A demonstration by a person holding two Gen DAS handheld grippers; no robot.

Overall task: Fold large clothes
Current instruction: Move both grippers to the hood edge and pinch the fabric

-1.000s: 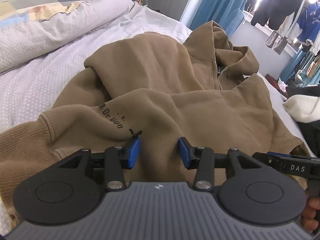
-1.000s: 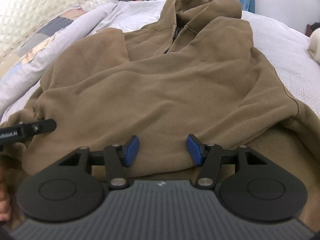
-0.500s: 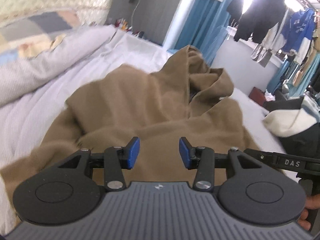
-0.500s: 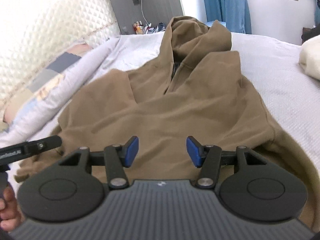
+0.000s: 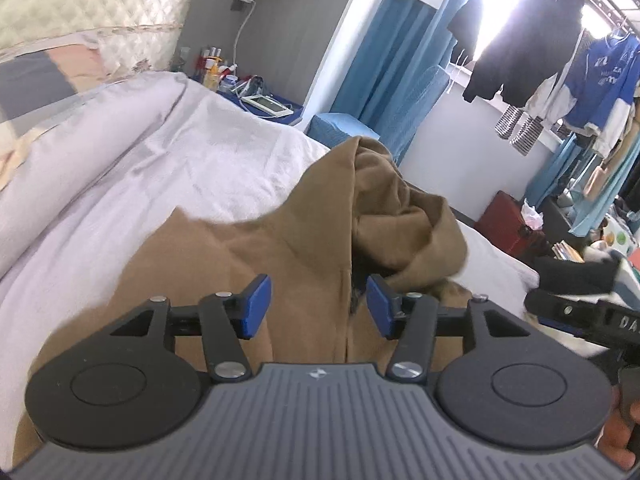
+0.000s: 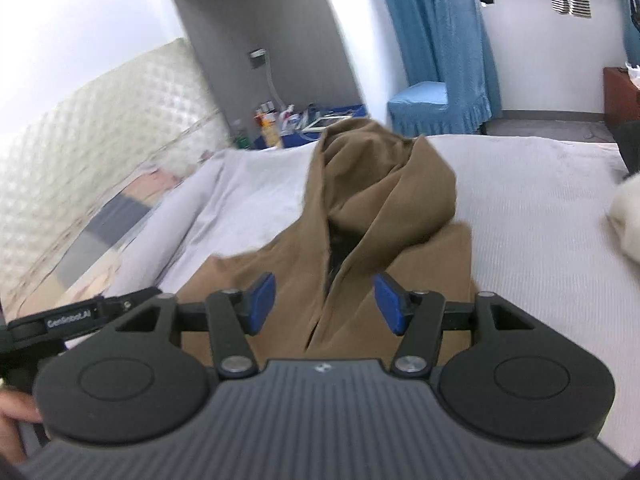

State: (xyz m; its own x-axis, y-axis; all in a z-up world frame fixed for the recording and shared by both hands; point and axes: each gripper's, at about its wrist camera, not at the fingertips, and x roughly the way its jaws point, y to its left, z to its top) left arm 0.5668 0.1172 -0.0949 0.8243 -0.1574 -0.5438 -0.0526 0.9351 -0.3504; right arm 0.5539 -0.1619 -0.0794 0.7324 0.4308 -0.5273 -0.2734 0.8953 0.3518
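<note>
A large brown hoodie [image 5: 288,248] lies on the white bed [image 5: 192,168], its hood [image 5: 400,208] bunched at the far end. It also shows in the right wrist view [image 6: 380,216], with the neck opening facing me. My left gripper [image 5: 316,304] is open and empty above the hoodie's chest near the neck. My right gripper [image 6: 324,300] is open and empty, also above the chest just below the hood. The lower part of the hoodie is hidden under both grippers.
A quilted headboard [image 6: 100,128] and pillows [image 5: 52,92] lie on the left. A cluttered bedside table [image 5: 248,92] and a blue covered chair [image 6: 444,96] stand beyond the bed. Clothes hang at the window [image 5: 560,52]. A white garment [image 6: 628,216] lies at the right bed edge.
Both grippers have lifted and moved forward from the hoodie's lower hem toward the hood. Both stay open and empty.
</note>
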